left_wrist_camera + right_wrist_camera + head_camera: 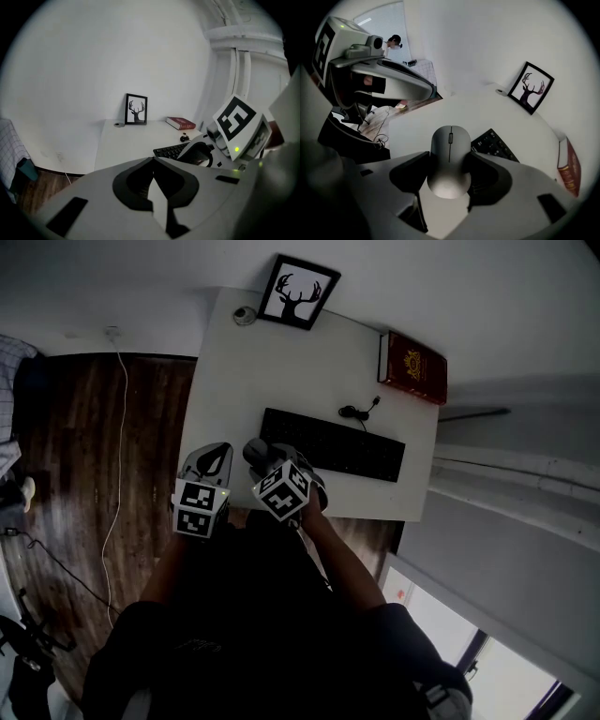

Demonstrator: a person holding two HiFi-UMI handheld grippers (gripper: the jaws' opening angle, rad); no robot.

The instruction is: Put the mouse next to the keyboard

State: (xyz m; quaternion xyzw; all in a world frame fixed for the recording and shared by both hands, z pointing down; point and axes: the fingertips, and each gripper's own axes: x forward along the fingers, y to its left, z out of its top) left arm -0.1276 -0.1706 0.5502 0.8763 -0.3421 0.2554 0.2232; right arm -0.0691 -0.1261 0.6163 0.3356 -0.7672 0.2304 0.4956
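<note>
Desk (281, 362) is seen from overhead, steeply down, by the head view. It is skimmed low toward the wall (117, 56) by the left gripper view and viewed close from above by the right gripper view. Keyboard (333, 444), deer picture (298, 292) and red book (412, 367) are shared by all three.

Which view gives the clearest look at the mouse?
The right gripper view: the mouse fills the middle, gripped between the jaws of the right gripper, with its wheel visible. The head view shows only a grey end poking past that gripper. In the left gripper view the mouse cannot be made out.
</note>
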